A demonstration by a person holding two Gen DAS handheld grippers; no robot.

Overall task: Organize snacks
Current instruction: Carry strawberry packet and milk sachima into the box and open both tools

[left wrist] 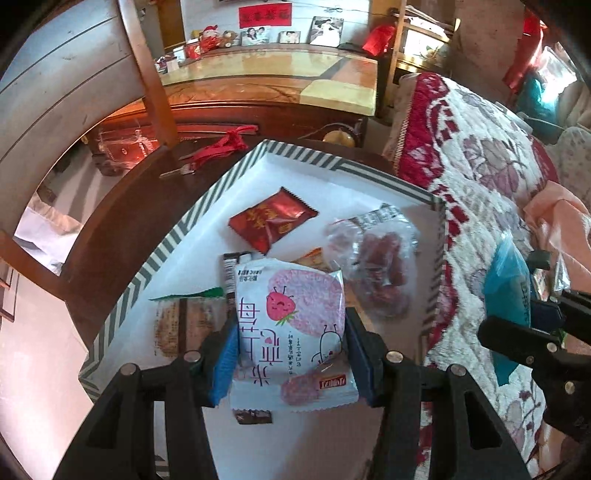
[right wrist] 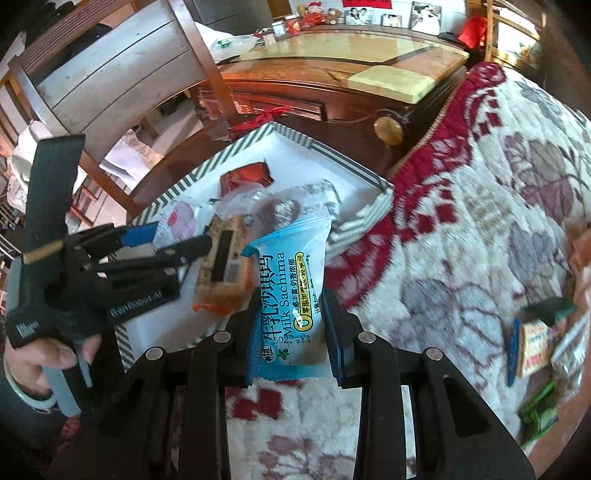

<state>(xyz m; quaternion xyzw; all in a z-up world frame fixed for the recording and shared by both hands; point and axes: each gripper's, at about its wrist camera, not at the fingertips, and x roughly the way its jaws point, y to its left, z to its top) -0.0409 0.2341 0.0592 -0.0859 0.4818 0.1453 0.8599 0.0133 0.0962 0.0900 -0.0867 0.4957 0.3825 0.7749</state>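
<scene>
Each black hand-held gripper (left wrist: pixel 291 354) has blue pads (left wrist: pixel 224 360) and silver screws (left wrist: pixel 393 355).

Glossy plastic wrapper (right wrist: pixel 291 295), fuzzy blanket (right wrist: pixel 480 221)

A shiny wooden cabinet (left wrist: pixel 280 77) stands behind the flowery blanket (left wrist: pixel 480 177); photo frames (left wrist: pixel 325 31) sit on top.

Pink strawberry packet (left wrist: pixel 291 332) over striped tray (left wrist: pixel 207 206) — blue Sachima packet (right wrist: pixel 291 302) beside.
</scene>
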